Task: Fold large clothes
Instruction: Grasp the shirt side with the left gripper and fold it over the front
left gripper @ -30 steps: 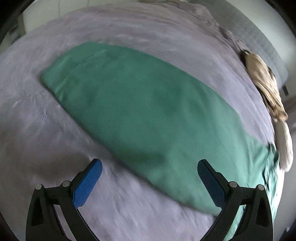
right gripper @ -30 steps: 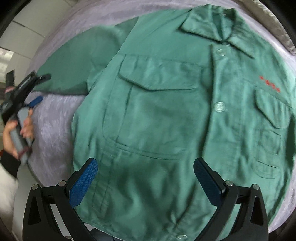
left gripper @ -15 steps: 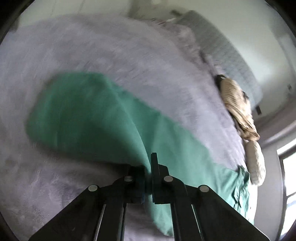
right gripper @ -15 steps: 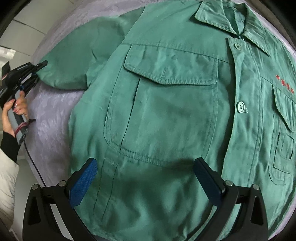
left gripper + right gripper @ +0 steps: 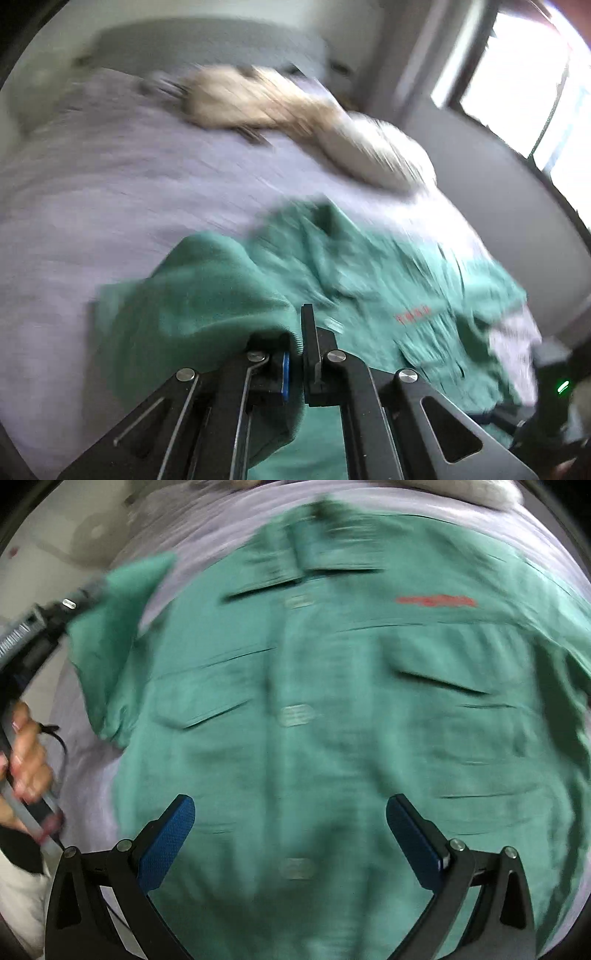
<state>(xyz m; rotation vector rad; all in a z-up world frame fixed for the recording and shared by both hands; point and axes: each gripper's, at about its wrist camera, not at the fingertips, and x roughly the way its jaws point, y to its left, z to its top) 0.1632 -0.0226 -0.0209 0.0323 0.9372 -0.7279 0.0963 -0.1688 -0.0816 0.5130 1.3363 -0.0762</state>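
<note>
I've got the bed (image 5: 110, 177) filling most of both views, covered w/ a pale lilac sheet. Both feeds are motion-blurred, so fine detail is soft.

Green jacket (image 5: 332, 720) lies front-up on the sheet, spread across the middle of the right wrist view: collar toward the far edge, button placket running down the centre, flapped chest pockets either side, red lettering (image 5: 436, 600) on one breast. From the left wrist view the same jacket sits on the near-right part of the bed, w/ its sleeve (image 5: 192, 295) lifted off the sheet and draped up to my tongs.

Beige bundle of cloth (image 5: 295, 110) sits at the far side of the bed, apart from the jacket. Window (image 5: 535, 81) bright at upper right.

Left gripper (image 5: 295, 339): jaws pinched right down, clamped on the sleeve edge; fabric hangs over and below the fingers. In the right wrist view I see that gripper at left, a hand (image 5: 26, 753) round its handle, sleeve trailing from it.

Right gripper (image 5: 290, 834): jaws wide, blue pads (image 5: 166, 842) clear of fabric, hovering above the jacket's lower front, holding nothing.
</note>
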